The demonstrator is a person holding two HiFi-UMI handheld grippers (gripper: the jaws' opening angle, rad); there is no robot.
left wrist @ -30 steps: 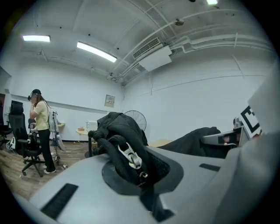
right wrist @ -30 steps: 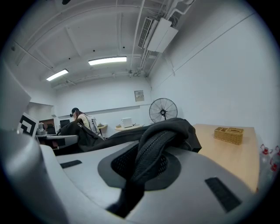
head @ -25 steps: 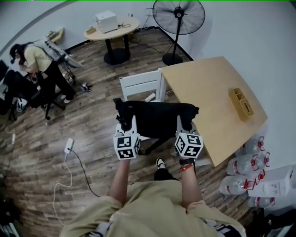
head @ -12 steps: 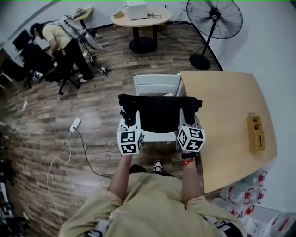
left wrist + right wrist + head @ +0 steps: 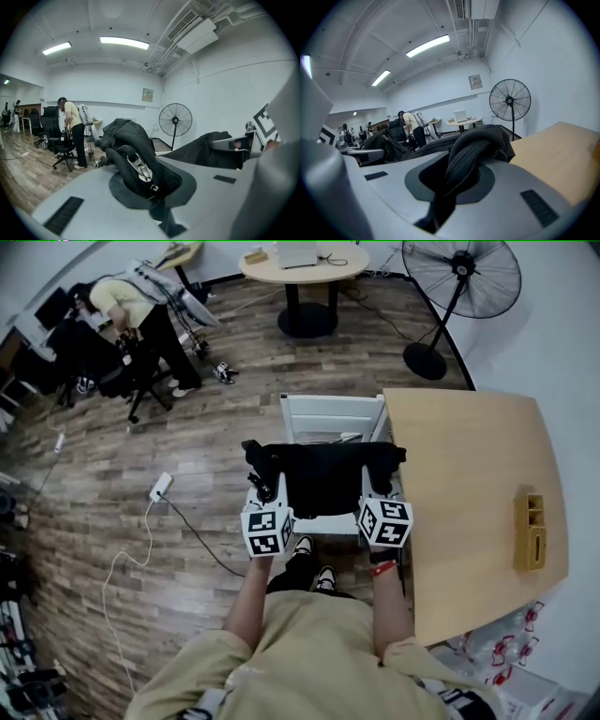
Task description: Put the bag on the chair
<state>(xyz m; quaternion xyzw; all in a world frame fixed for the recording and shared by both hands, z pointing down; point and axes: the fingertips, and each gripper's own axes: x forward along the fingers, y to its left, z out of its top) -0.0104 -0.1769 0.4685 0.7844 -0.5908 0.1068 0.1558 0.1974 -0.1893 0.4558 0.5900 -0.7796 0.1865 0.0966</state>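
The black bag [image 5: 323, 476] hangs stretched between both grippers, just above the seat of the white chair [image 5: 333, 413]. My left gripper [image 5: 265, 493] is shut on the bag's left end, where a strap with a metal clip [image 5: 139, 167] sits bunched between the jaws. My right gripper [image 5: 379, 489] is shut on the right end, with a padded strap [image 5: 465, 161] pinched between its jaws. The chair's slatted backrest shows beyond the bag, and a strip of its seat edge [image 5: 323, 524] shows below it.
A wooden table [image 5: 469, 493] stands right against the chair, with a wooden organizer [image 5: 532, 532] on it. A standing fan [image 5: 459, 276] and a round table [image 5: 298, 263] are beyond. A power strip [image 5: 161, 487] with its cable lies on the floor. A person [image 5: 131, 310] works at far left.
The bag and both grippers have come over the chair seat, squarely in front of the backrest. Both grips stay the same.
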